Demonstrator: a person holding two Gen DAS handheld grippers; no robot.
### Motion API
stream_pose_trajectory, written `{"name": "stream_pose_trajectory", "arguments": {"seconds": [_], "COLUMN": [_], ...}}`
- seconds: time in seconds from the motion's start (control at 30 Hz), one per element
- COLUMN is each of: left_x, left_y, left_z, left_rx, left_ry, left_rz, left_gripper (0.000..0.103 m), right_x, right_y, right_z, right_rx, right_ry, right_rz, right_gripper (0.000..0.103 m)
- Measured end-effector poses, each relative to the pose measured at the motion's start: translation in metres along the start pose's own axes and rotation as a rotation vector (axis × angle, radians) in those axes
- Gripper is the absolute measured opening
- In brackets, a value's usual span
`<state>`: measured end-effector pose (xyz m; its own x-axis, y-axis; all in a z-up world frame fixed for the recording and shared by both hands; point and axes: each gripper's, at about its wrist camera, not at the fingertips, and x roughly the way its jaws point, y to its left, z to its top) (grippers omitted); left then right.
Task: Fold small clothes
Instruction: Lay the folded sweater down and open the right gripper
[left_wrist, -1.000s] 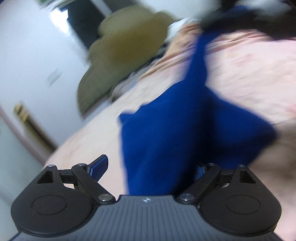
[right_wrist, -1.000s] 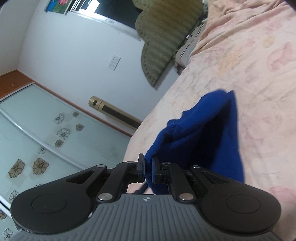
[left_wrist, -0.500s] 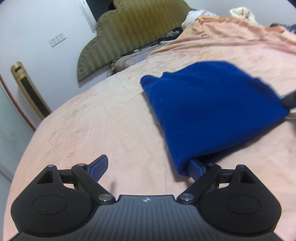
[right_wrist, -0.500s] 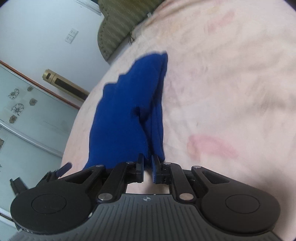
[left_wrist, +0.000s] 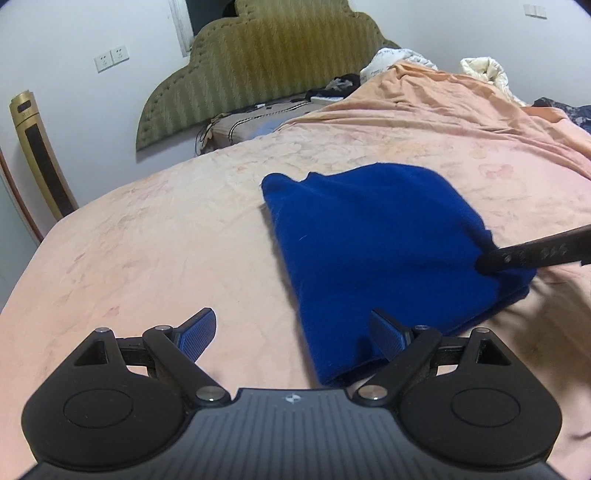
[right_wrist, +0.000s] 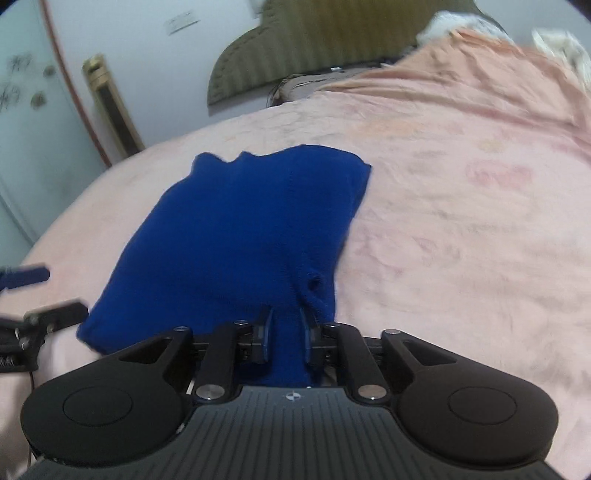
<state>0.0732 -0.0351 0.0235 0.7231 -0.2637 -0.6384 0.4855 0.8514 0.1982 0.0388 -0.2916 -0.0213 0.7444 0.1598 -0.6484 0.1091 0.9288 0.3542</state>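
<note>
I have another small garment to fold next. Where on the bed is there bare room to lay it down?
Bare bedsheet lies left of the blue garment, from the left gripper up to the headboard. More lies on the garment's other side. It is crowded at the head end: rumpled bedding.

- The left gripper (left_wrist: 293, 332) is held tilted downward with its jaws spread wide; nothing is gripped, and its right finger (left_wrist: 388, 334) is seen at the near edge of the blue garment (left_wrist: 376, 236).
- The right gripper (right_wrist: 286, 334) is angled downward at the garment's near right corner, jaws narrowly parted, with cloth lying between the pads.
</note>
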Motion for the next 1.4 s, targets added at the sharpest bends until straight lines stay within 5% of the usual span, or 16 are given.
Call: {"name": "stream_pose_trajectory", "arguments": {"seconds": [0.63,0.73,0.83,0.97,1.13,1.4], "left_x": [0.041,0.033,0.036,0.069,0.116,0.167], "left_y": [0.000,0.006,0.018,0.033,0.051,0.077], "left_z": [-0.002,0.006,0.027,0.052,0.067,0.078], "left_rx": [-0.002,0.010,-0.017,-0.098,-0.237,-0.450], "left_ry": [0.145,0.090,0.050,0.064,0.101,0.126], "left_rz": [0.026,0.027,0.014,-0.091,-0.196,-0.364], "left_gripper": [0.090,0.091,0.091,0.092,0.092,0.091], "right_x": [-0.001,-0.010,-0.013,0.011,0.057,0.101], "right_y": [0.001,0.000,-0.001,-0.018,-0.044,-0.060], "right_z": [-0.003,0.006,0.023,0.048,0.062,0.082], "right_rx": [0.006,0.015,-0.014,0.026,0.176,0.280], "right_ry": [0.004,-0.034,-0.105,-0.104,-0.020,-0.005], "right_rz": [0.023,0.051,-0.003,-0.026,0.116,0.322], "right_gripper": [0.023,0.039,0.085,0.081,0.073,0.068]}}
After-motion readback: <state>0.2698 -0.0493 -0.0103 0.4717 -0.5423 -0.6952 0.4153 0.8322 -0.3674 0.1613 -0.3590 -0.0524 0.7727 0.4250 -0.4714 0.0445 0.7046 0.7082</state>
